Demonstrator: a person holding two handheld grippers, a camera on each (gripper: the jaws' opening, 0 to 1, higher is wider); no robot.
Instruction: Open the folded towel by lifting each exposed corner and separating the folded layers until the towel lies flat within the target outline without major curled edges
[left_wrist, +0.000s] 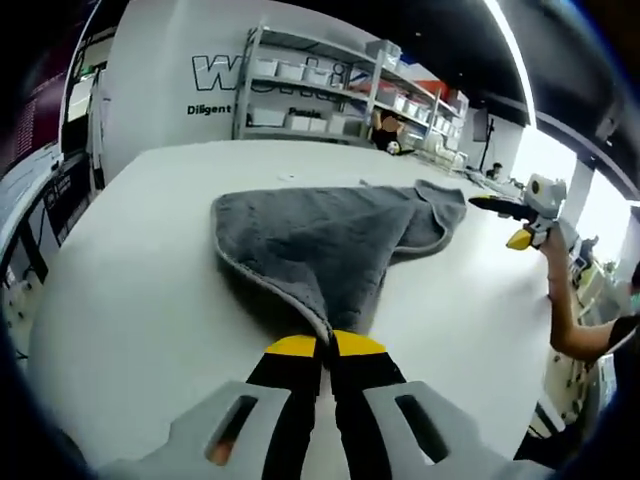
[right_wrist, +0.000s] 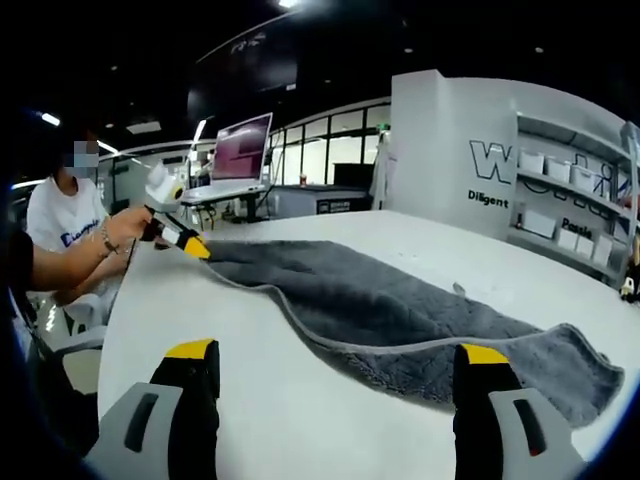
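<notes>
here the left gripper (left_wrist: 318, 345) at lower centre pinches the grey towel (left_wrist: 330, 235) on the table (left_wrist: 140, 300), while the right gripper (right_wrist: 335, 352) stands open.

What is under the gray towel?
The gray towel lies on the white table, which shows all around it. It is partly folded, so one layer rests on another. Whatever lies beneath the cloth is covered. The left gripper pinches one corner.
</notes>
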